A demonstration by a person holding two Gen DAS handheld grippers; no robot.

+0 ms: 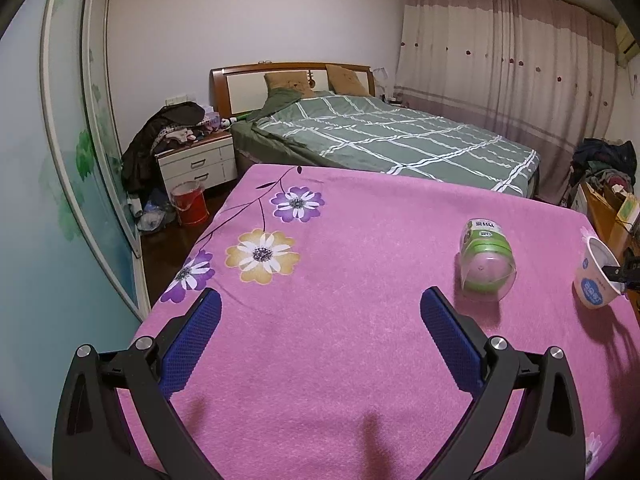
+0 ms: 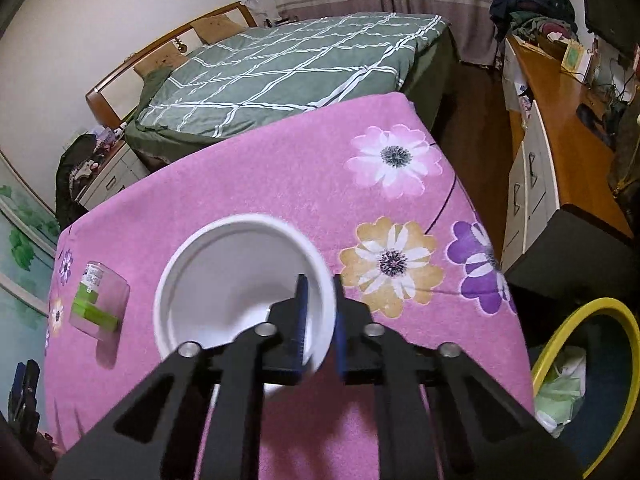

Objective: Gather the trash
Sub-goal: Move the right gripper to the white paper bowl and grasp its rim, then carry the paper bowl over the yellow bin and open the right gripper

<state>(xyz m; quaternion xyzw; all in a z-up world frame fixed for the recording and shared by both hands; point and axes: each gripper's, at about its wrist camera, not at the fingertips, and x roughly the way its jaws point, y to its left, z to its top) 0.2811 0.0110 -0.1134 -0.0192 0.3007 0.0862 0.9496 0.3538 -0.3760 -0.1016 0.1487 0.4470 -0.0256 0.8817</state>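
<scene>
A white paper cup [image 2: 224,280] with blue print is pinched by its rim in my right gripper [image 2: 320,312], one finger inside and one outside; it also shows at the right edge of the left wrist view [image 1: 596,276]. A clear plastic bottle with a green label [image 1: 486,264] lies on its side on the pink flowered cloth [image 1: 340,320], also seen in the right wrist view [image 2: 98,304]. My left gripper [image 1: 320,320] is open and empty, above the cloth, left of the bottle. A yellow-rimmed bin [image 2: 592,384] holding trash stands on the floor at the right of the table.
A bed with a green checked cover [image 1: 380,136] lies beyond the table. A nightstand piled with clothes [image 1: 192,156] and a red bucket [image 1: 190,202] stand at the left. A wooden desk with drawers [image 2: 560,128] runs along the right.
</scene>
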